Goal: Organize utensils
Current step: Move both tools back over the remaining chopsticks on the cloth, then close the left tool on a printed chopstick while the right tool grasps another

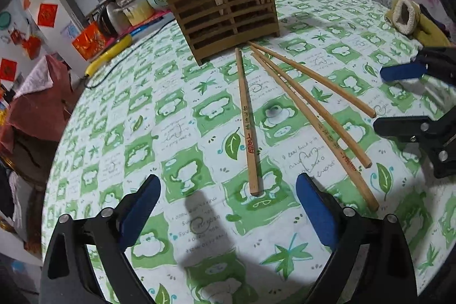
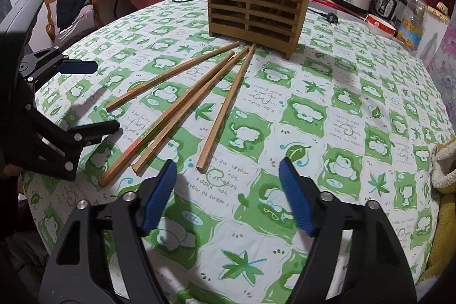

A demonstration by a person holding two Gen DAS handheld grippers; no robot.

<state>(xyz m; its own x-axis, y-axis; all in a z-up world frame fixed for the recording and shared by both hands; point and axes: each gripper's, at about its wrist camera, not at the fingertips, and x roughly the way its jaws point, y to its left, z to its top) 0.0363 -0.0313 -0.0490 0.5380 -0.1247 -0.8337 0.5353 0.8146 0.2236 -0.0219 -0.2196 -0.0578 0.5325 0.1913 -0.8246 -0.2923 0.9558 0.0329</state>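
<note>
While both tongs hang over the cloth w/ nothing in them, the job sits at the pick-up step: four loose chopsticks on the table, none lifted yet.

Nearest first. Left gripper (image 1: 228, 207) is spread wide, pads apart, and the blunt end of the leftmost chopstick (image 1: 247, 121) lies on the cloth betw. its fingers, not pinched. Right gripper (image 2: 226, 190) is also released, jaws partway apart, nothing betw. them; the near end of the rightmost chopstick (image 2: 225, 107) lies just ahead of its left pad. The other two sticks (image 2: 173, 116) lie side by side in the middle, nearly touching, near ends toward the left gripper's side.

All four fan out from one spot: far tips converge right at the foot of the wooden holder (image 2: 256, 10), which stands upright further back w/ more chopsticks already standing in both compartments.

Next move, as I judge it: drop onto one stick near its end, close the pads across it, tip it up, carry it to the holder's open top. Sticks are thin and lie flat on the cloth, so pads must go low; the paired ones risk being grabbed together.

Room: tablecloth (image 2: 327, 161) is bare to the right and in front. The two grippers are near each other on the fan's sides, so take turns. Table edge curves close on the left; clutter beyond the holder.
</note>
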